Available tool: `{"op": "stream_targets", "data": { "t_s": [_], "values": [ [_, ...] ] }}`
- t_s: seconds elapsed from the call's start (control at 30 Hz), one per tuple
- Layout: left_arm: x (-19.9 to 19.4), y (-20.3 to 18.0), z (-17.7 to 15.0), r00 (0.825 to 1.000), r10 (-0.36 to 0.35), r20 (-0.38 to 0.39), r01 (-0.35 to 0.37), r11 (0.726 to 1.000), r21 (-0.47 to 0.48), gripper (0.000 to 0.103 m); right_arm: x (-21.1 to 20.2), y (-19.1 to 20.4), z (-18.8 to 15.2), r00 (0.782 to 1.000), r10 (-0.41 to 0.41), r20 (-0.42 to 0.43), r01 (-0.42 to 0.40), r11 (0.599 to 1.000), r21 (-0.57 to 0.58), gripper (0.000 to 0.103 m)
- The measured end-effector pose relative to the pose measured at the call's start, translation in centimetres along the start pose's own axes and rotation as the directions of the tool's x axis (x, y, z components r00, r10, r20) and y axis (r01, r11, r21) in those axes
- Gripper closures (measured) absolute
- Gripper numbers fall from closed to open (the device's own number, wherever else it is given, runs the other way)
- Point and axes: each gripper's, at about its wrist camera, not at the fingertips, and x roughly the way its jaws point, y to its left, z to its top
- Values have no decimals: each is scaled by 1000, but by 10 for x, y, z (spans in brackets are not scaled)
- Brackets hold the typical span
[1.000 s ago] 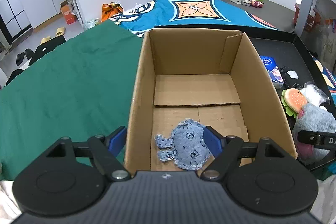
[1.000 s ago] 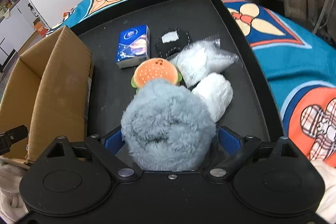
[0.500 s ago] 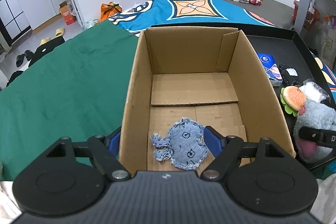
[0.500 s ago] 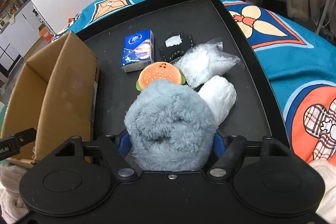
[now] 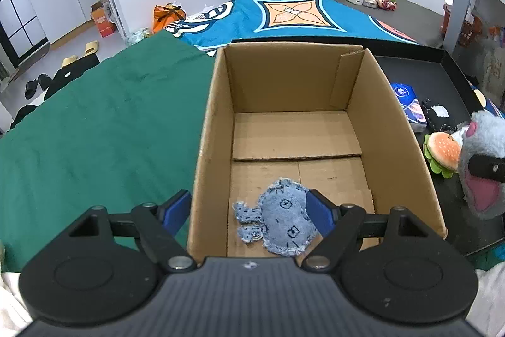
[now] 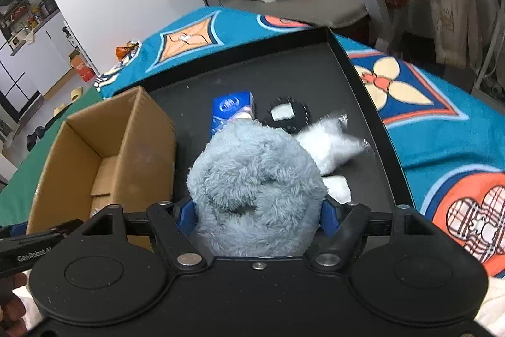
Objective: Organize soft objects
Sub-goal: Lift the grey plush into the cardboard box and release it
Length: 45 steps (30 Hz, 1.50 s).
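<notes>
Inside the box only the denim toy so far; right gripper fingers clamp the plush above the tray, left gripper wide open, empty; burger, tissues, bags remain.

fluffy grey plush toy, matt cardboard box.

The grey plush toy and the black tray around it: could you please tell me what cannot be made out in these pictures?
- Grey plush toy: right wrist view shows only fur; left wrist view cuts it at the frame edge.
- Burger toy: hidden behind the plush in the right wrist view.
- Clear bag: motion-blurred, contents unreadable.
- Black tray: near part covered by the right hand-held gripper.
- Tissue pack: print too small.
</notes>
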Motion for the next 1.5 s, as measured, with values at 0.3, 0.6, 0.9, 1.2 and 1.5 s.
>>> {"op": "stream_targets", "data": {
  "t_s": [0.3,0.6,0.9,1.2,1.5],
  "values": [
    [0,12,2,1000,-5,9,5,1000,-30,24,-15,20,11,997,20,77,-16,999,-48,32],
    [-1,26,0,998,-50,32,52,996,-70,25,-27,50,21,981,88,173,-67,990,-120,32],
    [0,36,-2,995,-91,46,96,988,-120,44,-36,84,28,955,199,217,-149,962,-229,32],
    [11,51,-9,992,-126,25,128,977,-168,73,-25,119,31,953,248,175,-187,934,-303,32],
    [16,63,-13,989,-142,31,146,966,-214,89,-14,157,32,945,302,125,-257,923,-286,26]
  ]
}}
